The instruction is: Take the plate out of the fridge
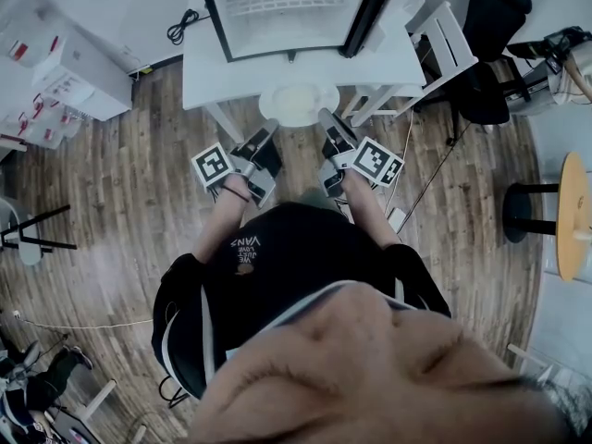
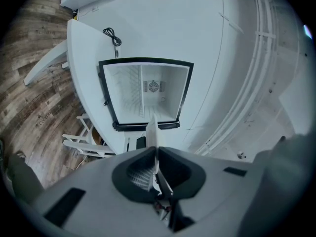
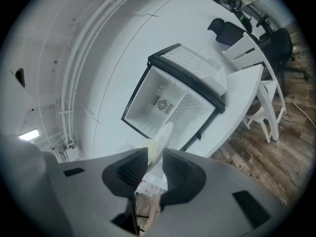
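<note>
One plate [image 1: 298, 104] | round, held flat and level, face up, no long axis | outside the open fridge [image 1: 287, 12], at the counter [image 1: 208, 72] front edge | left claw [image 1: 269, 129] pinching its left rim | right claw [image 1: 326, 118] pinching its right rim

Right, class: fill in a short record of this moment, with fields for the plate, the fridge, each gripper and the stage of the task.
plate: pale plate, outside the fridge, held in front of its opening
fridge: fridge stands on the white table, door open, no items visible inside
left gripper: left gripper, fingers shut on the plate's left rim
right gripper: right gripper, fingers shut on the plate's right rim
task stage: plate is out of the fridge, not yet set down
</note>
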The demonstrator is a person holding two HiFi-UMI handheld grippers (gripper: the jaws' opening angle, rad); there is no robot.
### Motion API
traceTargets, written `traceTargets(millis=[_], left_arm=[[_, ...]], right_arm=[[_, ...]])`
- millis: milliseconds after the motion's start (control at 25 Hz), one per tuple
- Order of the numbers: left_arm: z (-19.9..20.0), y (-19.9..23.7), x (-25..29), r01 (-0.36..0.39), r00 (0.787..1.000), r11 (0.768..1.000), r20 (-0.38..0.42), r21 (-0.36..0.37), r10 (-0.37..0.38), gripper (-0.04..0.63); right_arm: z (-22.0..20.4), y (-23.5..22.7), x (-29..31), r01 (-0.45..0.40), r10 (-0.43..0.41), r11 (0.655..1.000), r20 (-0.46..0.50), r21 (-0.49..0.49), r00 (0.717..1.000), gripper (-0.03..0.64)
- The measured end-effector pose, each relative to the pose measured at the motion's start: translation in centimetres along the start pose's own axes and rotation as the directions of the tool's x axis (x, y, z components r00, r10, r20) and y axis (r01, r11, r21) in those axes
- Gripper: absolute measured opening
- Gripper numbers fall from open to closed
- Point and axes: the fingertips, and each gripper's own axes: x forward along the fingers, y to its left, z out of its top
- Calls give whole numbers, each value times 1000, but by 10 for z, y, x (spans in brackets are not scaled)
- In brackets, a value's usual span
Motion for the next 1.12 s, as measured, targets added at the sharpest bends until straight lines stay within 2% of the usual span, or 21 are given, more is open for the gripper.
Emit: traceTargets(millis=[520,1120], left_arm=[[-24,-3,26,-9,1000,1000,27,0,9,32],[-24,-5,25,-7,999,1000,49,1,7,32]], right_arm=[[26,-15,-18,-8,8,1000,-24,-2,1000,100],[28,-11,-16,-19,19,1000,-54,-16,998,100]])
